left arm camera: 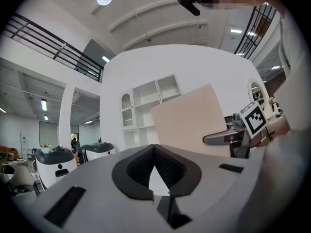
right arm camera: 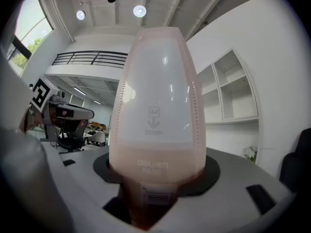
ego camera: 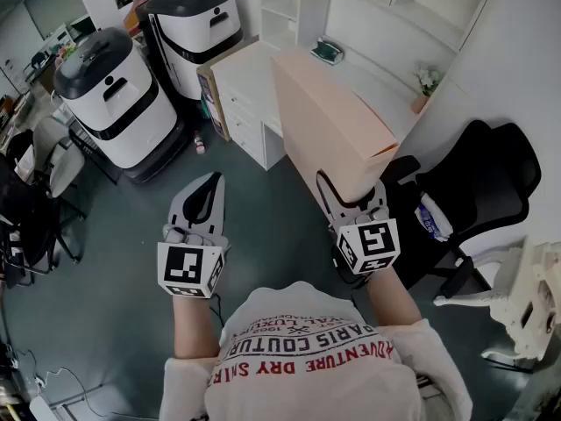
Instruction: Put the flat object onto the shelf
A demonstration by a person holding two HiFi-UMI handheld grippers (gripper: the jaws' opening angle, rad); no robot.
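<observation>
I hold both arms out in front of me, side by side and level. My right claw (ego camera: 349, 202) (right arm camera: 156, 181) pinches the near end of the flat pink folder (ego camera: 329, 121) (right arm camera: 156, 96), which stands on edge in the air and sticks straight out ahead of the claw, toward the white shelf (ego camera: 294, 7) (right arm camera: 233, 89) on the wall. The folder is clear of the shelf. My left claw (ego camera: 207, 188) (left arm camera: 154, 152) is well apart from the folder, with its tips pressed together on nothing, pointing the same way.
</observation>
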